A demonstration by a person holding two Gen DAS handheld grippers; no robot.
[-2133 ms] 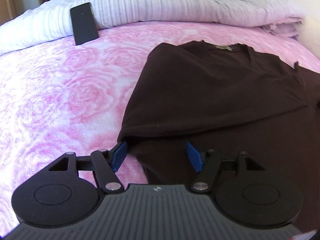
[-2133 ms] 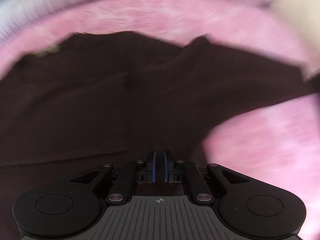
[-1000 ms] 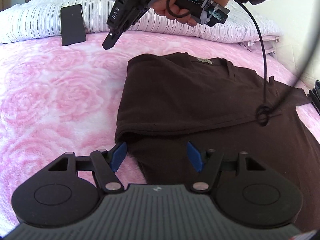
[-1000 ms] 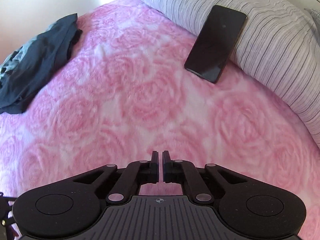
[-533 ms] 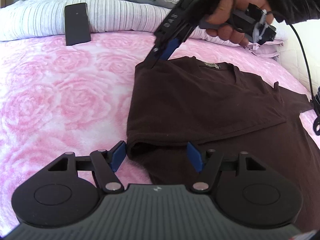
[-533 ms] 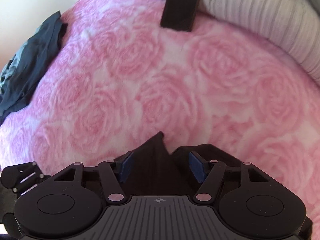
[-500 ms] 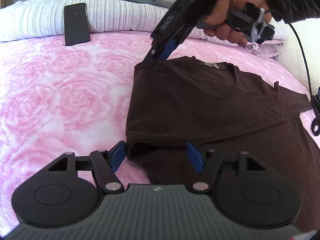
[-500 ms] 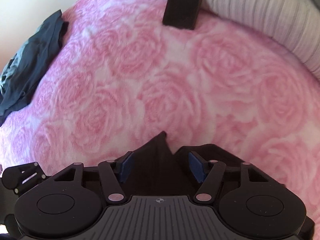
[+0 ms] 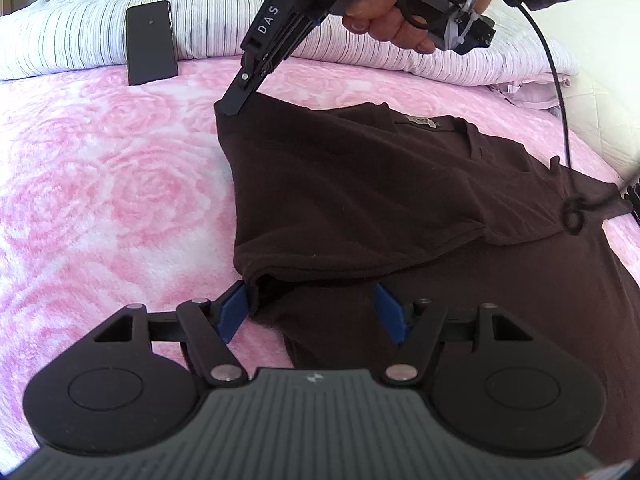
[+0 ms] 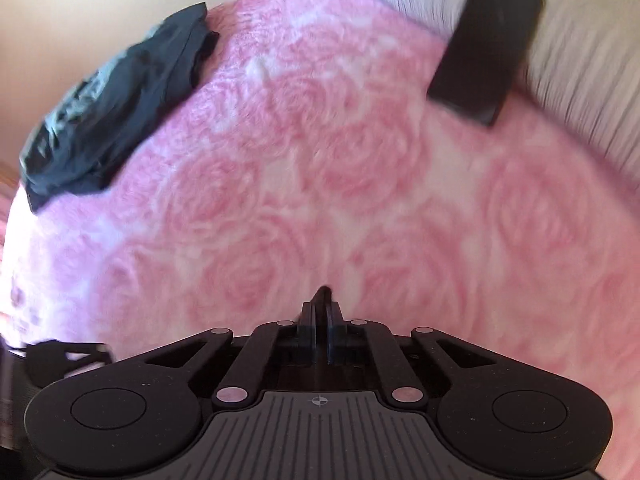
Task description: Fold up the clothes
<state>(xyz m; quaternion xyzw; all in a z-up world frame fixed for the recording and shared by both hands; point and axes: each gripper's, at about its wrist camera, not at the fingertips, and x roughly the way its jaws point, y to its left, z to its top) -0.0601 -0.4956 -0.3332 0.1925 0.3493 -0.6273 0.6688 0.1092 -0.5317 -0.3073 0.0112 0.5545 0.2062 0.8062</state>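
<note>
While my left gripper [image 9: 310, 308] gapes astride the brown shirt's [image 9: 400, 196] folded corner at lower centre, my right gripper [image 10: 321, 312] pinches its upper-left corner, lifting for folding.

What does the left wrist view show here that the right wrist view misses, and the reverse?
Only the left wrist view shows the dark brown shirt spread out, the open left gripper at its near folded corner, and a hand holding the right gripper on the far corner. Only the right wrist view shows a crumpled dark teal garment at the bed's edge. Both show the black phone against the striped pillow and the pink rose blanket.
</note>
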